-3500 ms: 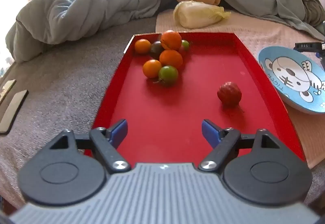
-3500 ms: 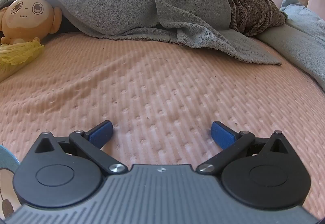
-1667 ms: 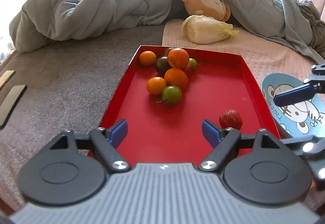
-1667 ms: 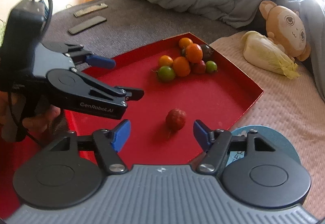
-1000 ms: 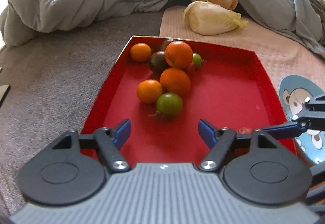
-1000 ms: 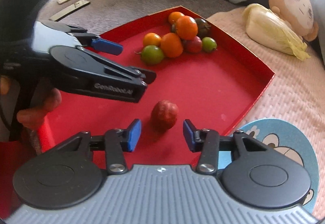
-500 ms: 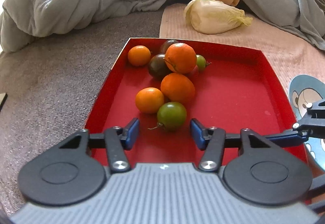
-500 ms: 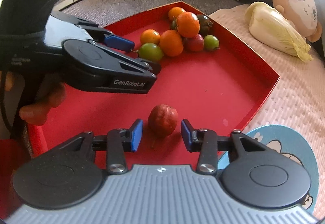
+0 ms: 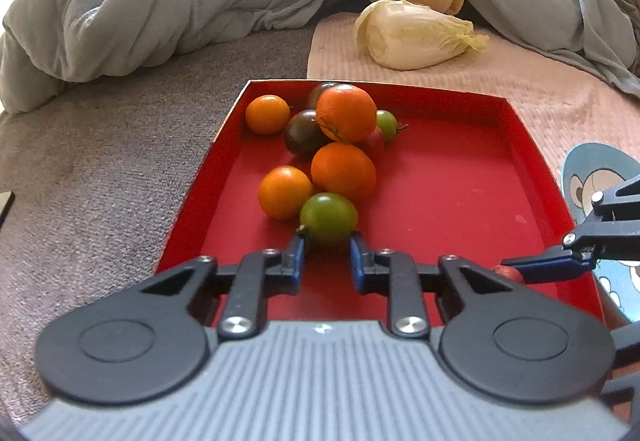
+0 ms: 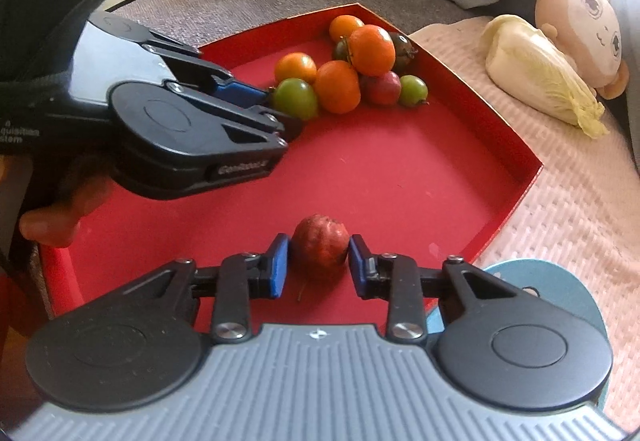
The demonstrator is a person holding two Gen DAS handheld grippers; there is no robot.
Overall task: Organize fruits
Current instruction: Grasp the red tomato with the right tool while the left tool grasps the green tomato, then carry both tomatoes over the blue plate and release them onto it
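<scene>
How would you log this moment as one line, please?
left gripper: closing around green tomato | right gripper: closing around red fruit | both in red tray

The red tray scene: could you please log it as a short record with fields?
surface: red tray on a bed
left gripper: closing around green tomato, contact unclear
right gripper: fingers flank dark red fruit, contact unclear
cluster: orange, dark and green fruits at the tray's far corner
beside tray: blue cartoon plate
</scene>
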